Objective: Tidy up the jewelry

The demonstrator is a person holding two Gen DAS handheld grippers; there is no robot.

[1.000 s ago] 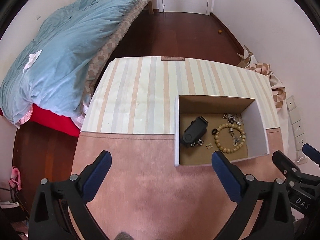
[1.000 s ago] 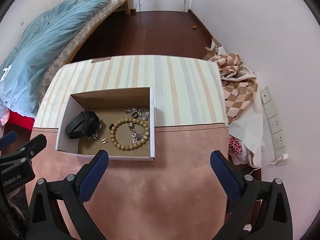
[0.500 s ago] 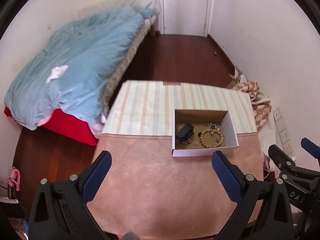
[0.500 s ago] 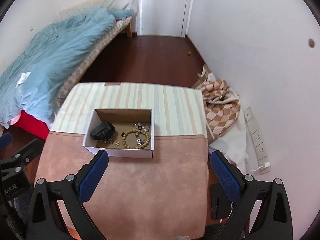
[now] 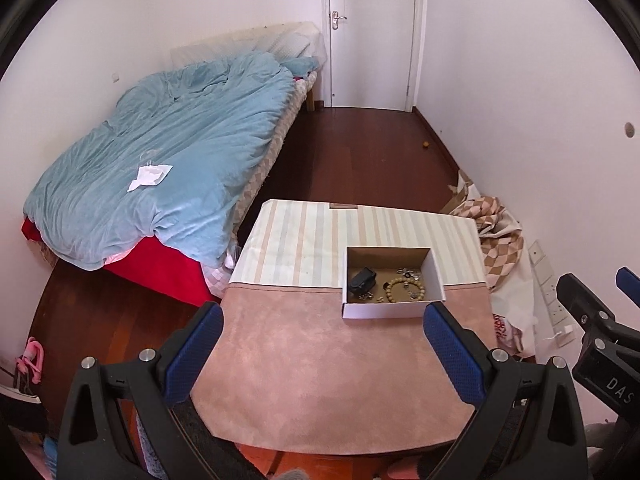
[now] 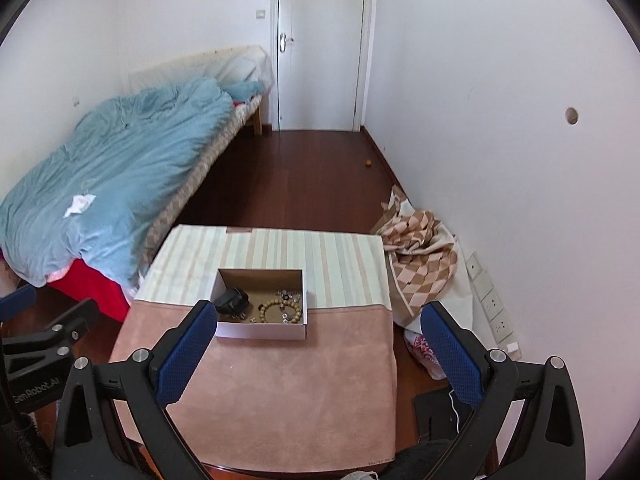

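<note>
A shallow white cardboard box (image 5: 384,311) (image 6: 262,331) sits on the table (image 5: 320,380) (image 6: 280,392), where the pink cloth meets the striped cloth. Inside lie a wooden bead bracelet (image 5: 404,289) (image 6: 279,311), a black band (image 5: 363,279) (image 6: 232,300), silver charms (image 5: 408,273) (image 6: 289,295) and small gold pieces. My left gripper (image 5: 323,356) is open and empty, held high and well back from the box. My right gripper (image 6: 316,354) is also open and empty, above the table's near edge. Each gripper shows at the edge of the other's view.
A bed with a blue duvet (image 5: 160,160) (image 6: 112,168) stands to the left of the table. A checkered cloth (image 5: 496,232) (image 6: 420,256) lies heaped on the floor at the right, by the wall sockets (image 6: 492,304). Dark wood floor runs to a white door (image 5: 372,32).
Both grippers have pulled up and back from the box, which now looks much smaller. The room, bed and door have come into view. Both stay open.
</note>
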